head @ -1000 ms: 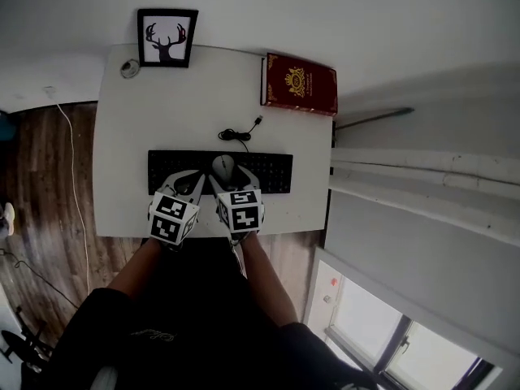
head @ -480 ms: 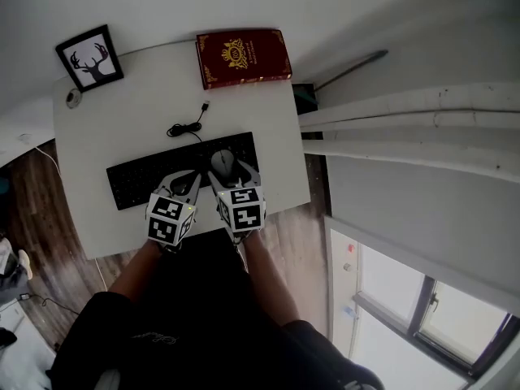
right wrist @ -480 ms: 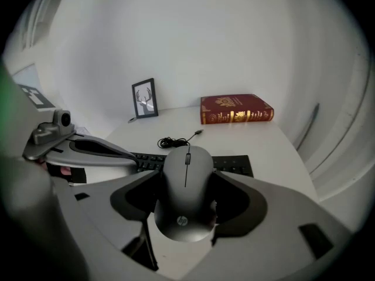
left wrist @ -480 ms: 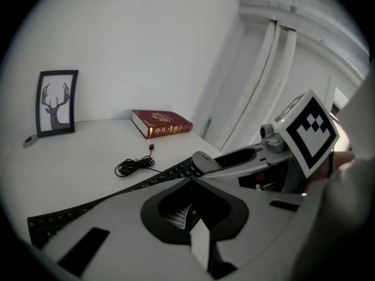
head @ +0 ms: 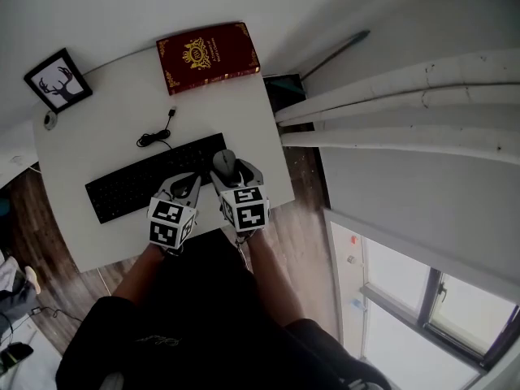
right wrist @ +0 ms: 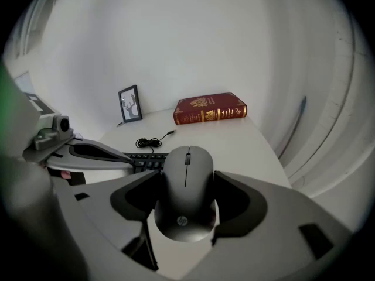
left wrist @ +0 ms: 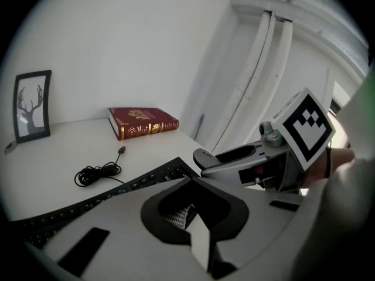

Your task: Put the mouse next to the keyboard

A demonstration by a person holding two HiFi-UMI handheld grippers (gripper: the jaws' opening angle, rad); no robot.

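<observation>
Two grippers hang over one white desk [head: 114,116]. The right gripper [head: 233,173] clamps one grey wireless mouse [right wrist: 187,183] at the right end of one black keyboard [head: 138,184]. The left gripper [head: 189,182] has its jaws pressed together, empty. One red hardcover book [head: 208,55] lies beyond.

Mouse [right wrist: 187,192]: dark grey, rounded, scroll wheel on top (a small logo near its tail), level, gripped by its sides between the right gripper [right wrist: 187,180] jaws, over the keyboard's right end.
Keyboard [head: 150,177]: black, long, lying flat and slantwise, right end farther.
</observation>
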